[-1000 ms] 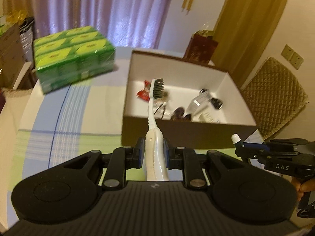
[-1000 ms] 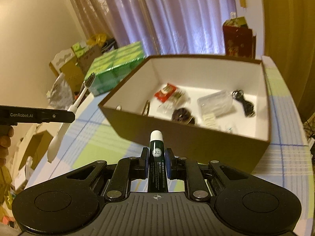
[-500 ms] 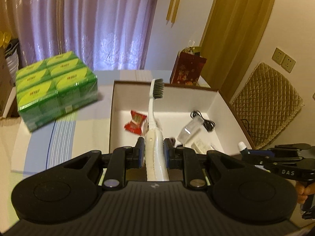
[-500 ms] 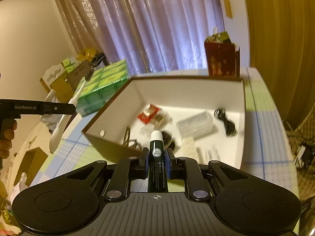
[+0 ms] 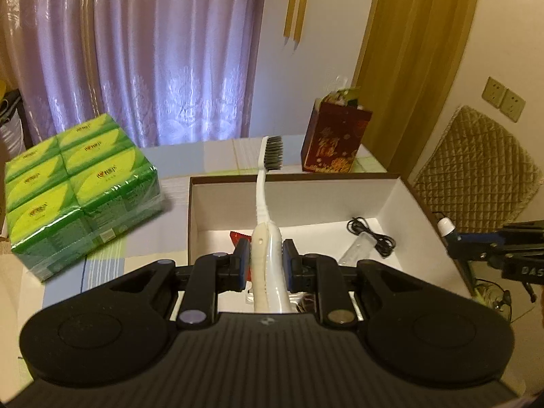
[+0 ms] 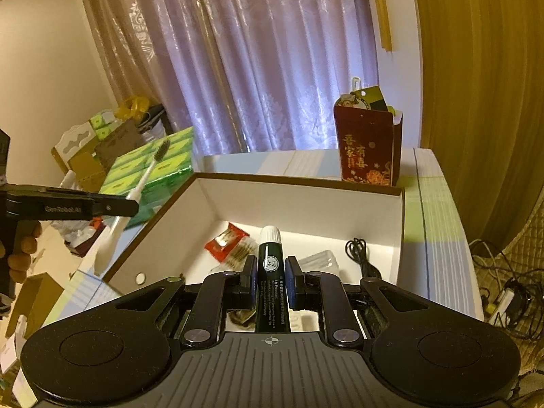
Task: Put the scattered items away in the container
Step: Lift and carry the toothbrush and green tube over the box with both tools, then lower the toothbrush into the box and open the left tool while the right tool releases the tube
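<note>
My left gripper (image 5: 264, 261) is shut on a white toothbrush (image 5: 263, 200) with dark bristles, held over the near edge of the brown box (image 5: 397, 193) with its white inside. My right gripper (image 6: 270, 277) is shut on a dark green lip-balm tube (image 6: 271, 272) with a white cap, above the box (image 6: 306, 200). Inside the box lie a red packet (image 6: 226, 239), a black cable (image 6: 360, 255) and a clear wrapper (image 5: 357, 248). The right gripper with the tube shows at the right edge of the left wrist view (image 5: 452, 234). In the right wrist view the left gripper (image 6: 122, 205) holds the toothbrush (image 6: 136, 190) at the left.
A green pack of tissue boxes (image 5: 74, 183) sits on the striped tablecloth (image 6: 431, 231) left of the box. A red gift bag (image 5: 335, 139) stands behind the box. A quilted chair (image 5: 476, 170) is at the right, with cables on the floor (image 6: 506, 292). Curtains hang behind.
Both grippers have moved forward and up over the box, each still holding its item. The box now lies directly beneath them.
</note>
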Action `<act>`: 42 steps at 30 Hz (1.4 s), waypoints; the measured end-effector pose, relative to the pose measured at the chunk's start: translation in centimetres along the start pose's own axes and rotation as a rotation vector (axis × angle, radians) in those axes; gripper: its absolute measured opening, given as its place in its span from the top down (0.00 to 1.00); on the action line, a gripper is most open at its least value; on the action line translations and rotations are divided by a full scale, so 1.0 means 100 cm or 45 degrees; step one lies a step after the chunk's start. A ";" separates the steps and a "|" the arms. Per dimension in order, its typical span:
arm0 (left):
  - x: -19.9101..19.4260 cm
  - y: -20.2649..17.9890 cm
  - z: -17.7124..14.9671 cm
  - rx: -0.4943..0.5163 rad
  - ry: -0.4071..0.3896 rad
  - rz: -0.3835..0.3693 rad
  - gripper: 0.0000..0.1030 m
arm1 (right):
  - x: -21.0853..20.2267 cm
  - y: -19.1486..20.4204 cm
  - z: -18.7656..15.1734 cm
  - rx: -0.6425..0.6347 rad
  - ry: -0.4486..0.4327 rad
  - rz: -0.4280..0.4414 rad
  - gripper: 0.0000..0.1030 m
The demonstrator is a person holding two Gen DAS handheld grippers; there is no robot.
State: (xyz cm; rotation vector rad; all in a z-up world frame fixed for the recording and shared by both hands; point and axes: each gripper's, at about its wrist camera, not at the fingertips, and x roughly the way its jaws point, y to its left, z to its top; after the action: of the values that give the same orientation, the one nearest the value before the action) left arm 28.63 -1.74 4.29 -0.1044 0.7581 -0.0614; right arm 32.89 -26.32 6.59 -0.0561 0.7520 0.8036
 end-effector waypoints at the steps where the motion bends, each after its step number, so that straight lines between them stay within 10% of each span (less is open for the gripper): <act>1: 0.008 0.002 0.001 -0.003 0.014 0.006 0.84 | 0.004 -0.002 0.002 0.000 0.005 -0.002 0.82; 19: 0.106 0.019 -0.022 0.003 0.257 0.105 0.84 | 0.051 -0.035 0.001 0.018 0.133 -0.066 0.81; 42: 0.133 -0.008 -0.030 0.259 0.367 0.172 0.84 | 0.060 -0.035 -0.002 -0.009 0.172 -0.067 0.81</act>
State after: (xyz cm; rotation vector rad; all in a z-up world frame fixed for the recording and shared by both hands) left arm 36.14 -3.95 -6.88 0.1524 1.0398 -0.0246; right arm 37.81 -25.09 1.83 -0.1367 0.8717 0.7576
